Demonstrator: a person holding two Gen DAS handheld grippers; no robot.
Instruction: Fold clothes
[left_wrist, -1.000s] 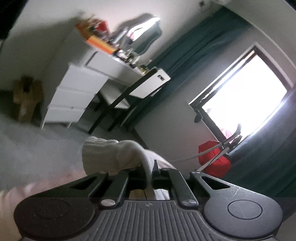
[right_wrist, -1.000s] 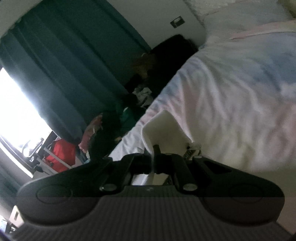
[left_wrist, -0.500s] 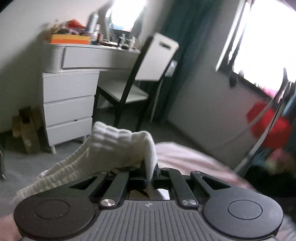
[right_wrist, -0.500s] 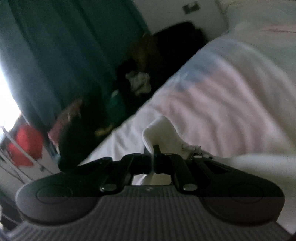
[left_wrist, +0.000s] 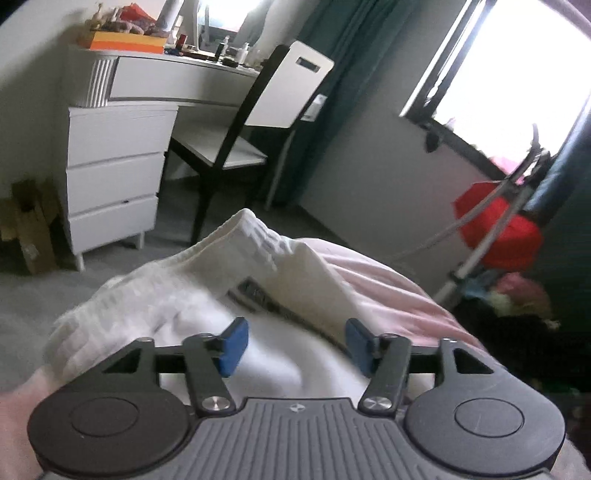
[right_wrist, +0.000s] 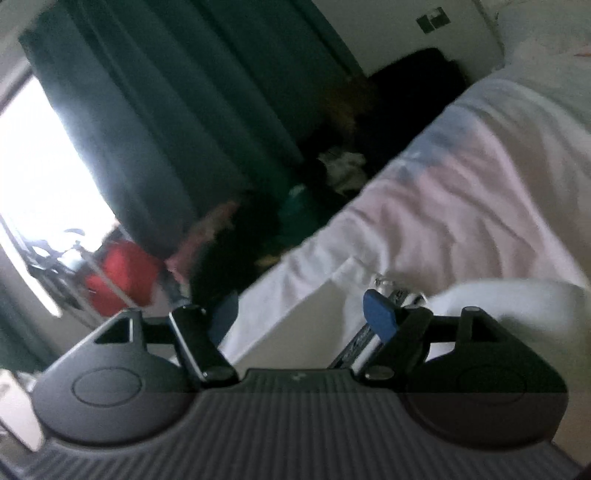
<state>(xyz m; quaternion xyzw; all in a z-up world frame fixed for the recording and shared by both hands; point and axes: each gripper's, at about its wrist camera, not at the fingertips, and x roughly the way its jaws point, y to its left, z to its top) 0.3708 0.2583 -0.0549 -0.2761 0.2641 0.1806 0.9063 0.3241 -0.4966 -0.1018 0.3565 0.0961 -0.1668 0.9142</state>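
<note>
Left wrist view: the left gripper (left_wrist: 293, 345), jaws opening and pressing on nothing, hangs over a white ribbed garment (left_wrist: 177, 295) lying rumpled on the pink-sheeted bed (left_wrist: 388, 288). Beyond stand one white chest (left_wrist: 110, 177) with three drawers, all closed, one chair (left_wrist: 251, 122) and an orange box (left_wrist: 125, 40) heaped with small items. Right wrist view: the right gripper (right_wrist: 303, 314), jaws also opening, empty between its two blue pads (right_wrist: 380, 314), above the garment's white edge (right_wrist: 517, 299) on the bed
</note>
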